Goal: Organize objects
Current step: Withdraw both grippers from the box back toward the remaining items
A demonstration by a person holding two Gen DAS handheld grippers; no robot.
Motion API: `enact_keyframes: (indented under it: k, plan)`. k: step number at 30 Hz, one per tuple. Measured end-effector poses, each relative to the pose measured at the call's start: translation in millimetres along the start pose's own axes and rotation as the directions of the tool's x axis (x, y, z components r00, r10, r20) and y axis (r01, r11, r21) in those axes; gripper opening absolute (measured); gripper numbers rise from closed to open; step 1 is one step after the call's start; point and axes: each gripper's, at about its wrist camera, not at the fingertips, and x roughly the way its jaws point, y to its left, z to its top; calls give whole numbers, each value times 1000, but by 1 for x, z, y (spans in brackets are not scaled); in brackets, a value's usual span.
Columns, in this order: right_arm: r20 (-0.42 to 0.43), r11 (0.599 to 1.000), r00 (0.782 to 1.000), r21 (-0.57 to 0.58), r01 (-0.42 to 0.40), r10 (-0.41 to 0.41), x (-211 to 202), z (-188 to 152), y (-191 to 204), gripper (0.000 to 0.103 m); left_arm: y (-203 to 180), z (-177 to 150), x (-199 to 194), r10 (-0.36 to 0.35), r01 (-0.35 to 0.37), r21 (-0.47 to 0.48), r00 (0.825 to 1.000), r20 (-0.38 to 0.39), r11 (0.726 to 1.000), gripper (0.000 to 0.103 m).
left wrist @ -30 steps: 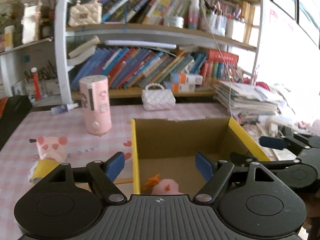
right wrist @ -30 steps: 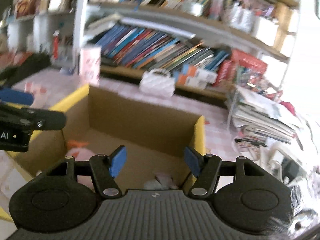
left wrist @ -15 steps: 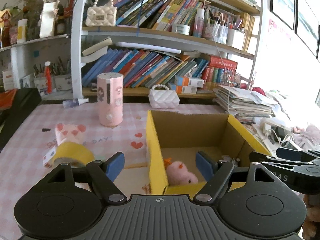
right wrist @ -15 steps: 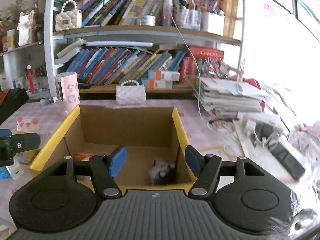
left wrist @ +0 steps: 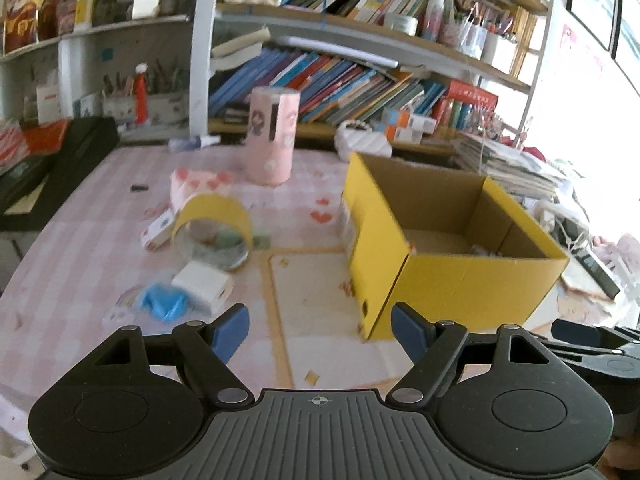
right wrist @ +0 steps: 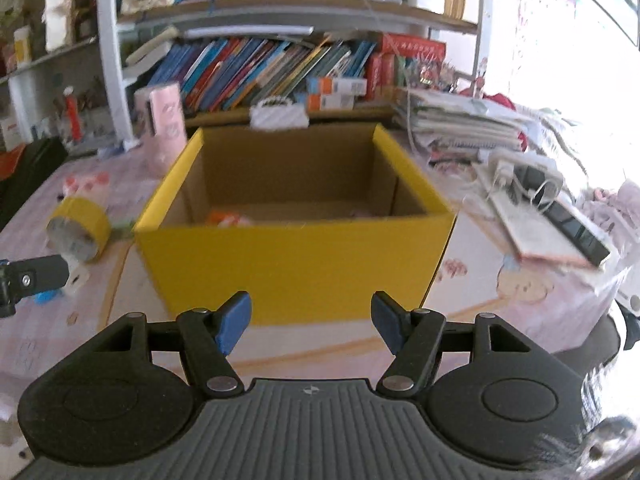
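Note:
A yellow cardboard box (left wrist: 460, 276) stands open on the pink checked table; it also shows in the right wrist view (right wrist: 296, 264), with an orange-and-pink toy (right wrist: 230, 219) inside. My left gripper (left wrist: 320, 334) is open and empty, near the box's front left corner. My right gripper (right wrist: 312, 322) is open and empty, in front of the box. A yellow tape roll (left wrist: 212, 232), a white block (left wrist: 202, 286), a blue crumpled item (left wrist: 162, 306) and a pink heart-print pack (left wrist: 200, 186) lie left of the box.
A pink cylinder (left wrist: 272, 136) and a white quilted purse (left wrist: 362, 140) stand behind the box by the bookshelf (left wrist: 340, 76). Stacked papers (right wrist: 460, 124) and a black device (right wrist: 576, 234) lie to the right. A black case (left wrist: 44, 172) sits at the left edge.
Both grippers have pulled back from the box, toward the table's front. The left view has swung left, bringing the tape roll, white block and blue item into sight.

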Motion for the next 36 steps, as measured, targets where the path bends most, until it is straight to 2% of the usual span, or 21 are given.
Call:
enact_keyframes:
  k: [8, 12, 18, 24, 36]
  plan:
    - [-41, 999, 998, -23, -40, 39, -13, -24, 33, 65, 15, -20, -13, 36, -33, 55, 998, -58, 998, 81]
    - [-55, 997, 996, -25, -68, 67, -14, -28, 44, 65, 26, -26, -20, 57, -53, 53, 996, -65, 997, 87]
    - [-63, 994, 992, -8, -105, 105, -19, -33, 59, 65, 45, -36, -27, 86, -83, 30, 992, -93, 996, 87]
    - [-97, 986, 982, -4, -166, 164, -18, -36, 75, 65, 59, -38, -38, 109, -108, 21, 991, -83, 994, 87]
    - [-112, 960, 959, -73, -270, 261, -25, -36, 115, 65, 83, -36, -52, 132, -133, 2, 989, -71, 991, 87]
